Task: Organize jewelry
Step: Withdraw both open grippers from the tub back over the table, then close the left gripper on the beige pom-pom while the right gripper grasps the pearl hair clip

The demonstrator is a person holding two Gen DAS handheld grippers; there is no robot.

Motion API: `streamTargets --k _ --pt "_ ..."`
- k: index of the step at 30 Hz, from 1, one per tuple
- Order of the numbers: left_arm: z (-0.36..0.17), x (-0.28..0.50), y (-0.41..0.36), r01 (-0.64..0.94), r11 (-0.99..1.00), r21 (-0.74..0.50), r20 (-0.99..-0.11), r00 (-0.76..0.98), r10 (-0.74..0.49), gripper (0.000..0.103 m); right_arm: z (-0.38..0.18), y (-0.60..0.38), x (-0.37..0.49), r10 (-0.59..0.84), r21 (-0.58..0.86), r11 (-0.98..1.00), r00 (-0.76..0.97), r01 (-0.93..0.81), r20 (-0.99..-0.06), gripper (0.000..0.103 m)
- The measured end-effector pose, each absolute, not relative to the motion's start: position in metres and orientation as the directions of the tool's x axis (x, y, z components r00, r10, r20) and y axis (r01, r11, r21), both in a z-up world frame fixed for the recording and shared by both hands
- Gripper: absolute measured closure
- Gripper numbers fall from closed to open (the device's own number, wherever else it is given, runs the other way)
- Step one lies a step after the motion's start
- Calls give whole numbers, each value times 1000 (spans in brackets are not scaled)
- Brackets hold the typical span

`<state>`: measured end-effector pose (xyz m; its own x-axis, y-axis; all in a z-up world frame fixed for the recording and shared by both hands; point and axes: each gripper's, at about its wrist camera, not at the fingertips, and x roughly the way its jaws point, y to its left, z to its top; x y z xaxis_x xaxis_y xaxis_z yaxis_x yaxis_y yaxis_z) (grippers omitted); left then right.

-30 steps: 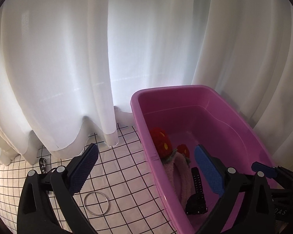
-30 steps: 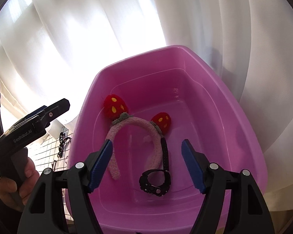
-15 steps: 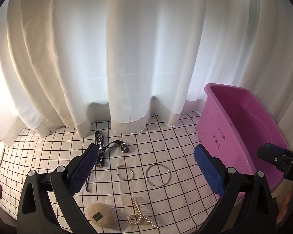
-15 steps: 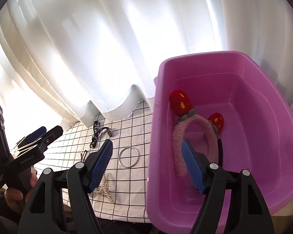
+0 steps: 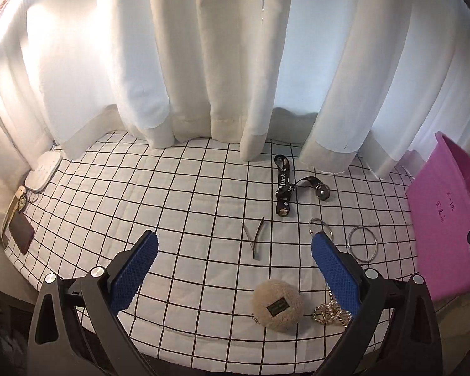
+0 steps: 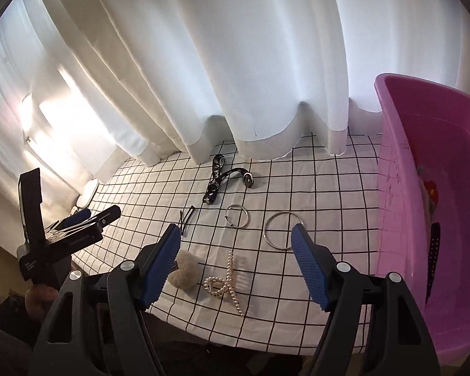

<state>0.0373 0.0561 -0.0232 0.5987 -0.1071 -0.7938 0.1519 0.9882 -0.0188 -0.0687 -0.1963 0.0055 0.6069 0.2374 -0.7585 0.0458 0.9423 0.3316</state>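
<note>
- on the checked cloth (image 6: pixel 297 285), beside the pink tub (image 6: pixel 401 206), the loose pieces lie apart: pearl claw clip (image 6: pixel 227 279), fluffy hair tie (image 6: pixel 185 271), large bangle (image 6: pixel 280 230), smaller ring (image 6: pixel 237 216), bent hairpin (image 6: pixel 186 216), black strap (image 6: pixel 217 181).
- right gripper (image 6: pixel 236 257): jaws stand about half open, nothing between the pads; it hangs above the claw clip and bangle.
- left gripper (image 5: pixel 235 266): jaws wide apart, empty, over the cloth between the hairpin and the fluffy tie.
- handling, judged: claw clip looks light, rigid and bumpy; the pearls may slip or chip, so take it across the looped body, not the teeth.
- bangle and ring appear thin, hard and smooth, lying flat; a pinch over one rim edge seems the only hold, with a risk of skating.
- fluffy tie is soft and compressible; any squeeze across the middle should hold.
- hairpin is very thin and flat to the cloth; likely the hardest pick.
- hidden or unclear: tub contents are mostly cut off, with only a red shape and a dark studded band (image 6: pixel 434 257) showing at its wall; the left gripper's right finger covers part of the claw clip and ring in its own view; items at the cloth's far left edge are too small to identify.
</note>
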Motion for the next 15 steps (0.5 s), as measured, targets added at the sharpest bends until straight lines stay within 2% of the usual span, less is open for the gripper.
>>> streamTargets --k 11,15 --pt "-95 12 54 237 971 -22 -869 475 -136 6 -73 -147 -62 289 332 943 461 12 -839 33" --pt "-118 9 51 273 960 -59 -889 424 -175 6 -101 -134 -65 295 326 945 412 5 -862 33"
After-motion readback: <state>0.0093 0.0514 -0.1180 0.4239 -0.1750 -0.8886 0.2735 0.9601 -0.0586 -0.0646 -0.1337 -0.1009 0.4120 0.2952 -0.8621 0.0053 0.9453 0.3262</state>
